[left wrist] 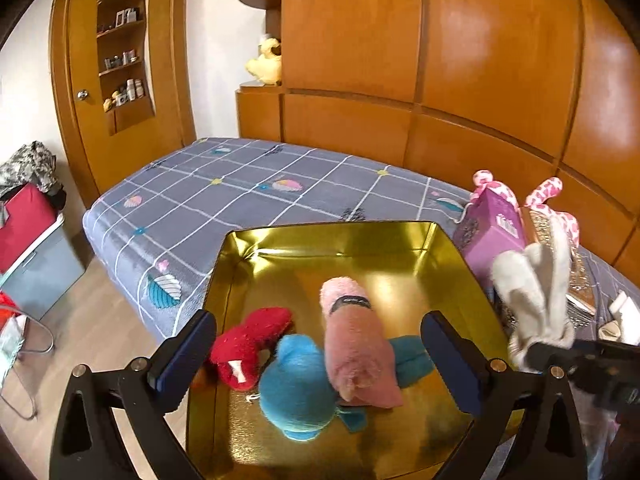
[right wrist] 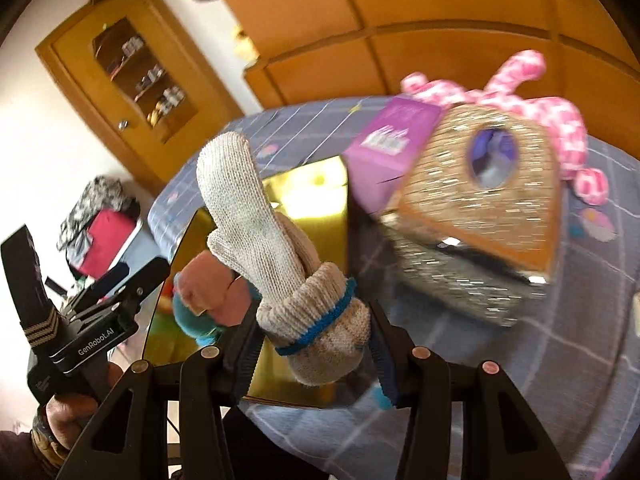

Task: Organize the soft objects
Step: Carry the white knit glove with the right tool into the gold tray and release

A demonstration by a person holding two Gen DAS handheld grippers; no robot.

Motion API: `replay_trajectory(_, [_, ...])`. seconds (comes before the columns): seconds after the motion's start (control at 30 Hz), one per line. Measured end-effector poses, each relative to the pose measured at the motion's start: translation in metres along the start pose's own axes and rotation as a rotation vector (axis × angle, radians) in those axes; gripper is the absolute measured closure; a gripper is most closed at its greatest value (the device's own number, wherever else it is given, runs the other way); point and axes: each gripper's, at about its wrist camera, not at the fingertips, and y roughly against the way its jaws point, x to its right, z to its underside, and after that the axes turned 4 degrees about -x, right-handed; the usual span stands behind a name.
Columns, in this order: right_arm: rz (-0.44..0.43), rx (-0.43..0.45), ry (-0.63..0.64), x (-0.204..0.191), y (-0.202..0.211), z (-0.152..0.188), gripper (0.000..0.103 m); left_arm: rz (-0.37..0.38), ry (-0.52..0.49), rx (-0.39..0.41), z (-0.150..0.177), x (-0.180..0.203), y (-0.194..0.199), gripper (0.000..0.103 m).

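The right tool (right wrist: pixel 316 344) is clamped on a white knit glove (right wrist: pixel 280 256) at centre frame, above a gold tray (left wrist: pixel 340 240) on the bed (left wrist: pixel 224 184). The left tool (left wrist: pixel 320 352), jaws wide apart and empty, hangs low in frame over the red (left wrist: pixel 248 340), blue (left wrist: pixel 296 392) and pink plush toys (left wrist: pixel 356 340) lying in the tray.

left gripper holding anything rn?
No: the left gripper stands wide open above the gold tray, its pads clear of the pink plush.

A home bedroom — a bed under a grey checked sheet (left wrist: pixel 224 196) fills mid-frame, glossy wooden wardrobe panels (left wrist: pixel 460 60) behind, a knick-knack shelf niche (left wrist: pixel 124 56) upper left.
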Motion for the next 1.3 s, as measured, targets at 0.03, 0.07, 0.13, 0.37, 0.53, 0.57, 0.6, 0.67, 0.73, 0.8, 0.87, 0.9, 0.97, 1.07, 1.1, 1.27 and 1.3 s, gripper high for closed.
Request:
replay_trajectory(0.03, [0.001,-0.012,0.009,-0.005,-0.006,-0.001,0.053,-0.002,0.005,-0.004,0.000,-0.001,-0.001,0.000])
replay_trajectory(0.07, [0.002,-0.019,0.014,-0.008,-0.011,-0.002,0.053,-0.004,0.008,-0.006,0.000,-0.002,-0.002,0.000])
replay_trajectory(0.13, [-0.005,-0.045,0.025,-0.016,-0.023,-0.003,0.053,-0.010,0.016,-0.010,0.000,-0.005,-0.004,0.000])
replay_trajectory(0.37, [0.023,-0.092,0.071,-0.028,-0.050,-0.001,0.045,-0.019,0.021,-0.035,0.002,-0.007,-0.012,0.000])
replay_trajectory(0.53, [0.054,-0.079,0.105,-0.030,-0.051,0.004,0.033,-0.022,0.015,-0.043,0.003,-0.007,-0.014,0.000])
replay_trajectory(0.57, [0.061,-0.072,0.111,-0.030,-0.049,0.005,0.033,-0.021,0.014,-0.039,0.003,-0.007,-0.014,0.000])
replay_trajectory(0.6, [0.069,-0.063,0.111,-0.029,-0.047,0.005,0.033,-0.020,0.013,-0.037,0.003,-0.006,-0.014,0.000])
replay_trajectory(0.67, [0.073,-0.046,0.105,-0.025,-0.041,0.007,0.033,-0.022,0.009,-0.030,0.003,-0.005,-0.012,0.000])
replay_trajectory(0.73, [0.088,-0.025,0.101,-0.023,-0.036,0.007,0.033,-0.022,0.005,-0.026,0.003,-0.004,-0.011,0.000])
replay_trajectory(0.8, [0.116,0.001,0.100,-0.022,-0.029,0.007,0.033,-0.019,0.000,-0.022,0.004,-0.002,-0.009,0.000])
replay_trajectory(0.87, [0.135,0.021,0.099,-0.019,-0.023,0.008,0.033,-0.019,-0.005,-0.016,0.003,-0.001,-0.008,0.000])
replay_trajectory(0.9, [0.149,0.033,0.100,-0.021,-0.022,0.007,0.033,-0.018,-0.008,-0.012,0.003,0.000,-0.007,0.000])
replay_trajectory(0.97, [0.185,0.061,0.107,-0.019,-0.015,0.008,0.033,-0.017,-0.016,-0.005,0.003,0.002,-0.005,0.000])
replay_trajectory(1.07, [0.245,0.101,0.122,-0.018,-0.005,0.010,0.033,-0.012,-0.030,0.006,0.003,0.006,-0.002,0.000])
replay_trajectory(1.1, [0.261,0.113,0.124,-0.017,-0.002,0.010,0.033,-0.011,-0.037,0.009,0.003,0.007,-0.001,0.000])
replay_trajectory(1.27, [0.314,0.150,0.105,-0.003,0.013,0.011,0.033,0.002,-0.067,0.014,0.005,0.016,0.001,0.000])
replay_trajectory(1.3, [0.320,0.154,0.095,0.002,0.016,0.011,0.033,0.005,-0.072,0.015,0.006,0.017,0.002,0.000])
